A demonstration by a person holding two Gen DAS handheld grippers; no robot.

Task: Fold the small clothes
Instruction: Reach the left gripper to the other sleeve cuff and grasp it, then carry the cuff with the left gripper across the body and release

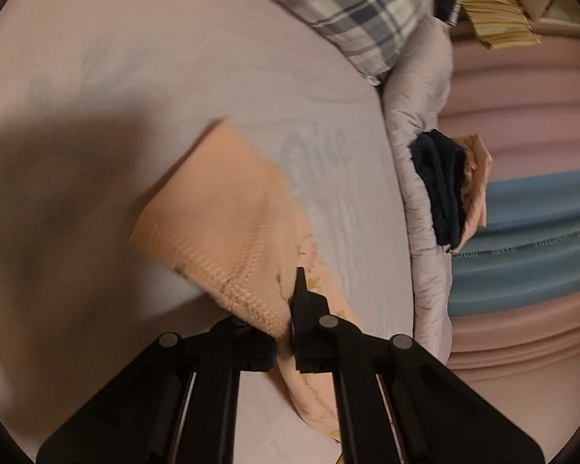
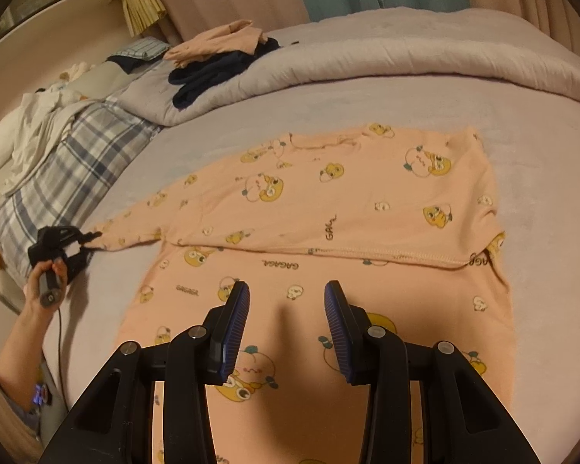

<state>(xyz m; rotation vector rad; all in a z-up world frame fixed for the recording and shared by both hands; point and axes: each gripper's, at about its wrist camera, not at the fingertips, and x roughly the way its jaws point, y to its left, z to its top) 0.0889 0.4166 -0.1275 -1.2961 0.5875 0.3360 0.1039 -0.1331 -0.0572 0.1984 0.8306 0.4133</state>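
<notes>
One peach cartoon-print shirt (image 2: 328, 201) lies flat mid-bed, its upper part folded down along a stitched hem. The left tool (image 1: 290, 309) is clenched on the sleeve cuff (image 1: 228, 232), ribbed knit, toward the pillow edge. The right tool (image 2: 286, 301) hovers released over the shirt. One plaid pillow (image 2: 65, 170); dark and peach clothes (image 2: 216, 62) are piled on the quilted comforter (image 2: 367, 58).

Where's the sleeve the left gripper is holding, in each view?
Left wrist: sleeve centre, its cuff pinched in the left gripper.
Right wrist: sleeve left of centre, running to that gripper.
Shared landmark: plaid pillow.
</notes>
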